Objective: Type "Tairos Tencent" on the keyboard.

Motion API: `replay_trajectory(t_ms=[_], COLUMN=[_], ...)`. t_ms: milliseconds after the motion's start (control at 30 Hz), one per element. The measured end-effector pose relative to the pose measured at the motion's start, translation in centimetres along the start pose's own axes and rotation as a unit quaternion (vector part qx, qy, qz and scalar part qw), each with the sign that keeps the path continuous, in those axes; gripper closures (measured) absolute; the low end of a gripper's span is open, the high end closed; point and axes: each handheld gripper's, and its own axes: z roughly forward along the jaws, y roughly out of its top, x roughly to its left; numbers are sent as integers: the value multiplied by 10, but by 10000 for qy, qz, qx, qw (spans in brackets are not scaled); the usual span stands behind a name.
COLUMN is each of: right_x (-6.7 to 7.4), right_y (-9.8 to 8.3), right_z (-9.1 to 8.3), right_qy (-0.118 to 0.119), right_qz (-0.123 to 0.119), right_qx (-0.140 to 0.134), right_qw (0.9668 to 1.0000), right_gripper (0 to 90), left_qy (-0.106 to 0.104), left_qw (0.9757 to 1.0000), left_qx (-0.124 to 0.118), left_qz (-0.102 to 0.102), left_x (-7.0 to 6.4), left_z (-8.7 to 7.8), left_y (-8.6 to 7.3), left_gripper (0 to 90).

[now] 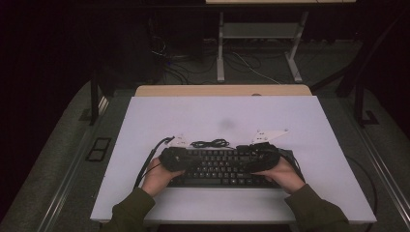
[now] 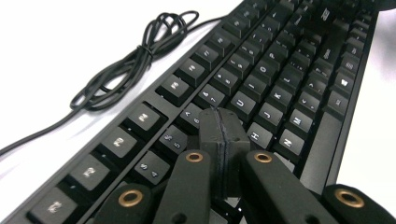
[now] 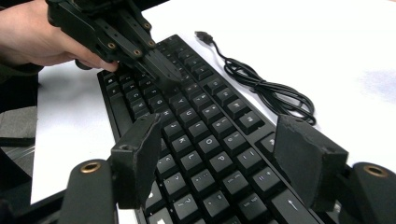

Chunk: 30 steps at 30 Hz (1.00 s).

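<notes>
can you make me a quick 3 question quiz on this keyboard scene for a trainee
1. True or false: the left gripper has its fingers pressed together over the keyboard.
2. Where does the coiled cable lie? A) on the keys B) on the white table beyond the keyboard's far edge C) on the floor
3. Fill in: the right gripper hangs over the keys with its fingers ____.

Key
1. True; in the left gripper view the tips meet above the middle letter rows.
2. B
3. Open; nothing sits between them.
</notes>
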Motion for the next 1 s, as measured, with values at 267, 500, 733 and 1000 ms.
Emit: replay_trajectory(t_ms=[267,500,733,1000], right_x=[-5,-6,-8,-11], right_y=[-4,-10,-16,-25], right_z=[-11,-18,-26,-35], right_qy=[-67,-195,-313,-433], right_qz=[3,6,5,-15], right_qx=[-67,-107,-238,-303], right_qw=[10000,9998,9992,9986], right_gripper=[281,244,208,189], left_qy=[-62,-83,16,140], left_qw=[9996,9991,9986,9976], left_qx=[-283,-415,-533,-670], left_qz=[-61,-49,48,41], left_x=[0,-3,-6,-9], left_z=[-12,-22,-31,-37], left_y=[1,-3,-8,-16], left_gripper=[761,552,370,259])
